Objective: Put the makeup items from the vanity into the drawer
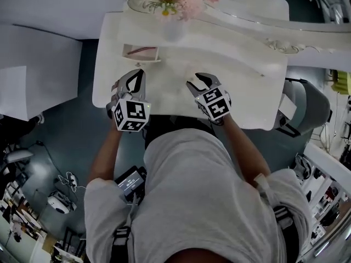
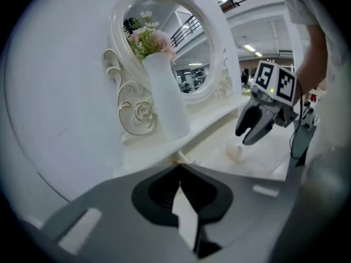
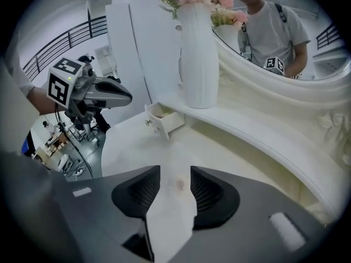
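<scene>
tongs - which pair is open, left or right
The right tongs: their jaws stand apart, while the left tongs are closed together.

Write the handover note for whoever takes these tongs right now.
Left tongs: shut, empty, near the drawer.
Right tongs: open, over a small pale item that lies on the vanity; not gripped.
Drawer: pulled open; contents unclear.
Done: cannot tell what has already gone in.
Left: likely close the right tongs on the item and carry it to the drawer.
</scene>
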A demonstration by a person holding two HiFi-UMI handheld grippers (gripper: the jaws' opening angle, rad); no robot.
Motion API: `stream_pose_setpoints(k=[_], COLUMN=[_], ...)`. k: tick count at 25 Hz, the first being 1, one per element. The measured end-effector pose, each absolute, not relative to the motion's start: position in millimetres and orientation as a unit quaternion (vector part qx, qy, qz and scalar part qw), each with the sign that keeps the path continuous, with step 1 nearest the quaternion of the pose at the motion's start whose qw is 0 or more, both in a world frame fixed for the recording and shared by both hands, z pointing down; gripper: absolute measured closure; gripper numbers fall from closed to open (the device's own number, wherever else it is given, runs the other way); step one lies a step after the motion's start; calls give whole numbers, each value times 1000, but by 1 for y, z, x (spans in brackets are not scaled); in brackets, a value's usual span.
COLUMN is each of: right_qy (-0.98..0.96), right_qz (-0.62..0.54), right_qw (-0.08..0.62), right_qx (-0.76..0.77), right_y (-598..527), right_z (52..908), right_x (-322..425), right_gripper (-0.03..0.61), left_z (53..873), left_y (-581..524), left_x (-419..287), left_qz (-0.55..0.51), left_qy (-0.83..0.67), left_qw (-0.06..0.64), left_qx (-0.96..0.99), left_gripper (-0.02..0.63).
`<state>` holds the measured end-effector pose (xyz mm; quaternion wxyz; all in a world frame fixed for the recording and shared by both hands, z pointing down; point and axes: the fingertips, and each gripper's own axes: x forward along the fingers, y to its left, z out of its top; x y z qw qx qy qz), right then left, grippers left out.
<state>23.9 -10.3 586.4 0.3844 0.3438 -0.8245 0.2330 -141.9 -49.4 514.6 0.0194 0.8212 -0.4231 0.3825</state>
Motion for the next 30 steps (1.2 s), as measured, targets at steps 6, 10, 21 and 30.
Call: stream_pose_setpoints(k=[6, 10, 21, 30], right_qy=[-769, -718, -637, -640], right_qz=[325, 397, 460, 445], right_qw=[367, 342, 311, 309], right_qx=[409, 459, 534, 546], right_y=[-10, -7, -6, -10], right_z=[596, 609, 641, 642], right_x=[31, 32, 32, 31], right_gripper=[402, 396, 370, 433], left_z=[523, 530, 551, 561], left_y=[-38, -40, -36, -27], left_x=[-141, -137, -109, -111], left_qz=[370, 368, 376, 382], left_qy=[-427, -404, -278, -249], left_qw=[39, 45, 34, 39], left_qx=[824, 836, 883, 889], left_gripper=[611, 611, 611, 611])
